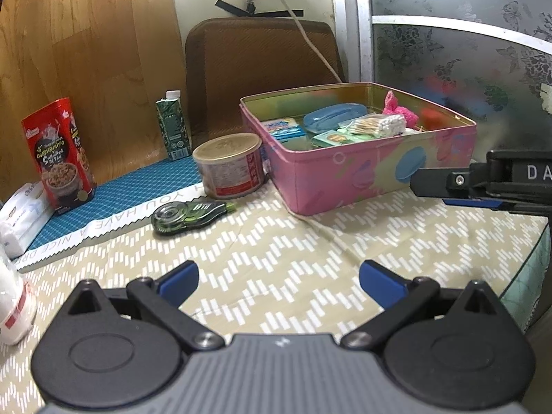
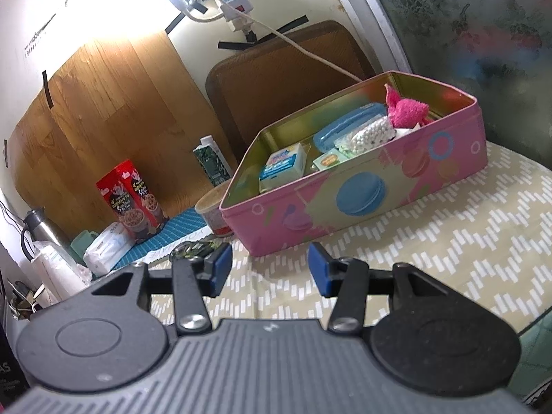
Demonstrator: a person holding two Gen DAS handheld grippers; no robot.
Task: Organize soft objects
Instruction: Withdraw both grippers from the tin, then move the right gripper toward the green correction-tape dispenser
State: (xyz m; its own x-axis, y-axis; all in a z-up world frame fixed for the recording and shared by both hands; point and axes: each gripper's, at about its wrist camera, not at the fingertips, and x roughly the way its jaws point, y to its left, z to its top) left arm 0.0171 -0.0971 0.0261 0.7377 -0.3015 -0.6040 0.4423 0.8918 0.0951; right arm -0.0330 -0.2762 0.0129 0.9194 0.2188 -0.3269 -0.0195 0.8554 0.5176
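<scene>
Probably the pink cloth [image 2: 407, 110] in the tin [image 2: 362, 207] is light and limp, best pinched at its raised fold, while the left gripper [image 1: 278, 277] stands wide and the right gripper [image 2: 270, 269] half open, both empty.

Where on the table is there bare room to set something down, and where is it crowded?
Free: the patterned cloth between the left gripper and the pink tin. Crowded: the left edge, with can, tape dispenser, red box and carton. The tin is nearly full.

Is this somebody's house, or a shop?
Most likely a home, perhaps a small room's table. A patterned tablecloth holds a pink tin of odds and ends, a snack box and a drink carton, with a power strip taped to the wall.
</scene>
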